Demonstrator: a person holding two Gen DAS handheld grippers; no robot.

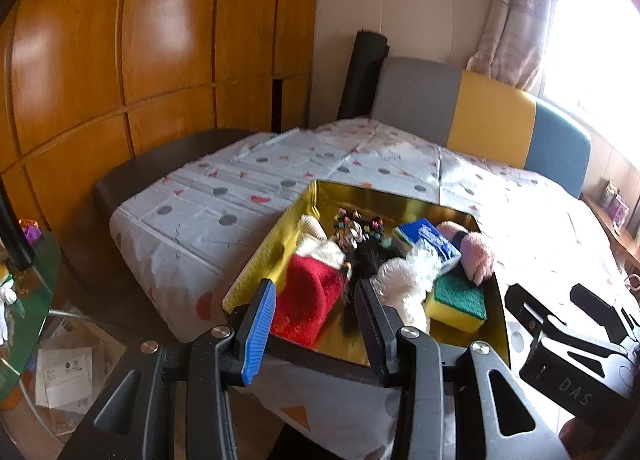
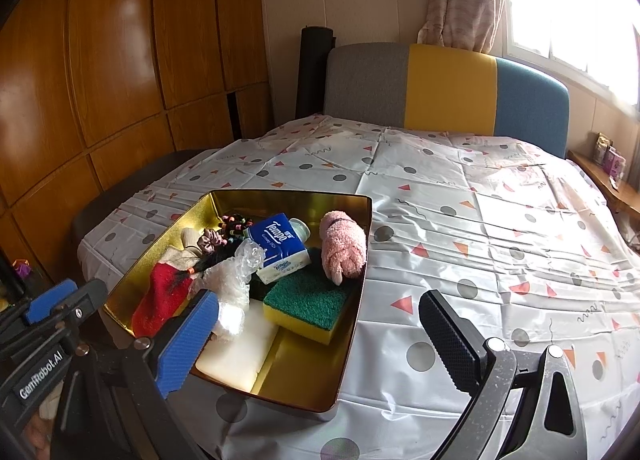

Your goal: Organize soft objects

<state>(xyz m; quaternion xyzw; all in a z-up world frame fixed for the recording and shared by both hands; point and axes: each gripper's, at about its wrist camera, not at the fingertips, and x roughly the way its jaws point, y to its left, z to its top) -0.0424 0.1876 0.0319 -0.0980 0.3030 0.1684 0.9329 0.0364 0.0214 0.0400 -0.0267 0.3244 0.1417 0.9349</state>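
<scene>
The left gripper (image 1: 316,316) hovers at the gold tray (image 2: 360,220) — fingers parted, empty. The right gripper (image 2: 320,324) spreads wide beside it — the sponge (image 2: 308,304) lies inside.

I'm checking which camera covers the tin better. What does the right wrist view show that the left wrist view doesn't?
Only the right wrist view shows the white foam block at the tin's near end and the Tempo lettering on the tissue pack. Only the left wrist view shows the green glass table and papers on the floor. Both show the gold tin, red sock, pink sock and green-yellow sponge.
</scene>
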